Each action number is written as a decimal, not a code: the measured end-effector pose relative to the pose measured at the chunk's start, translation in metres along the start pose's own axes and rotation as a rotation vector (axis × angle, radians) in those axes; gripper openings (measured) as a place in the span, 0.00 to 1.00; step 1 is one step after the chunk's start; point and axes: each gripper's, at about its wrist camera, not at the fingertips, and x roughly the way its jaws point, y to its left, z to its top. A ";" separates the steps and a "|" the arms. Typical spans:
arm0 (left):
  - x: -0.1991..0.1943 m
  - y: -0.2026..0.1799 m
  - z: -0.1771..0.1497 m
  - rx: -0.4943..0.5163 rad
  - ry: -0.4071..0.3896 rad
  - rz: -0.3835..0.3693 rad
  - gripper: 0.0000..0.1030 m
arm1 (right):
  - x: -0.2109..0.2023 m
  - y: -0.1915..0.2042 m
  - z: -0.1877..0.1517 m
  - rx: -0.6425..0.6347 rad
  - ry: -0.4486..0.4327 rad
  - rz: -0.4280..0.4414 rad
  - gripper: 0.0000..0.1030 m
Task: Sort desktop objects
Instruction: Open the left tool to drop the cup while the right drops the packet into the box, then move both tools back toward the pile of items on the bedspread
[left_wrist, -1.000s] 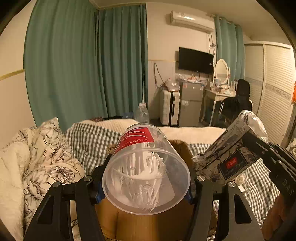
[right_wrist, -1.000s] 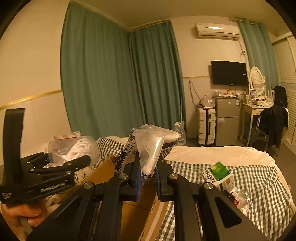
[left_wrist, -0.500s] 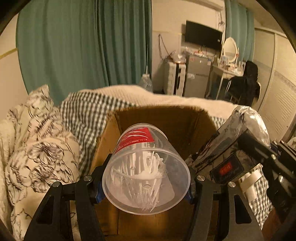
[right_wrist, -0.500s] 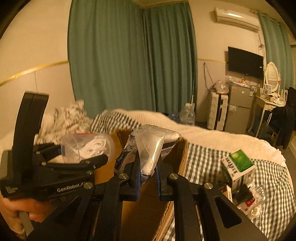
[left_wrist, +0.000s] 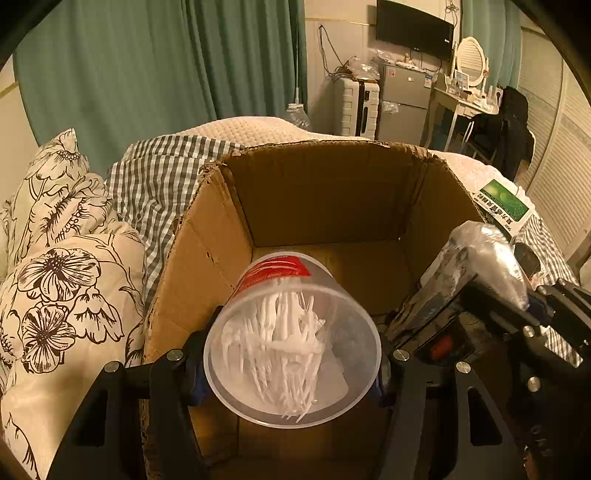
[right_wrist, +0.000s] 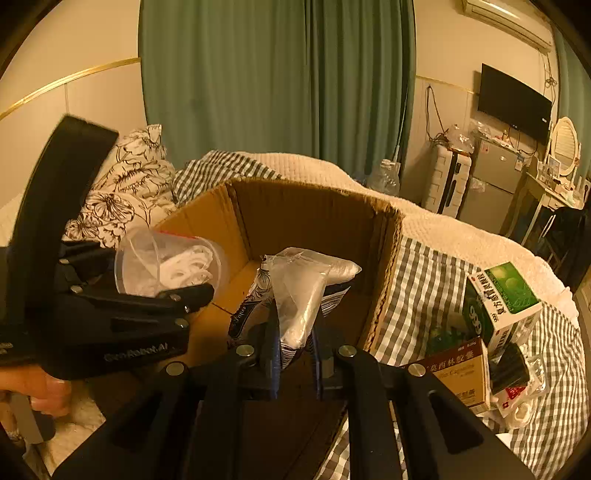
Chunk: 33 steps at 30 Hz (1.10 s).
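My left gripper (left_wrist: 291, 365) is shut on a clear plastic tub with a red label (left_wrist: 291, 339), filled with white picks, and holds it over the open cardboard box (left_wrist: 207, 236). My right gripper (right_wrist: 295, 343) is shut on a patterned packet in a clear plastic bag (right_wrist: 299, 291), also above the box (right_wrist: 384, 266). In the left wrist view the packet (left_wrist: 476, 258) hangs at the right, inside the box's rim. In the right wrist view the tub (right_wrist: 166, 266) shows at the left in the left gripper (right_wrist: 192, 288), with a hand (right_wrist: 40, 387) below it.
The box stands on a bed with a checked sheet (right_wrist: 424, 280). A floral pillow (left_wrist: 62, 280) lies left of it. A green and white box (right_wrist: 502, 299), a tan box (right_wrist: 461, 373) and small packets lie on the sheet to the right. Curtains, a fridge and a desk stand behind.
Both grippers have tipped downward and sunk toward the box, still holding the tub and the packet. The box's inside now fills the middle of both views.
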 end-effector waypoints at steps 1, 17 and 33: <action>0.001 -0.001 0.000 0.003 -0.002 0.007 0.62 | 0.000 0.000 -0.001 -0.001 0.002 -0.002 0.12; -0.053 -0.016 0.011 0.025 -0.162 0.010 0.74 | -0.047 -0.017 0.002 0.077 -0.141 -0.010 0.52; -0.125 -0.027 0.015 -0.042 -0.358 -0.033 0.93 | -0.168 -0.042 0.014 0.218 -0.395 -0.064 0.75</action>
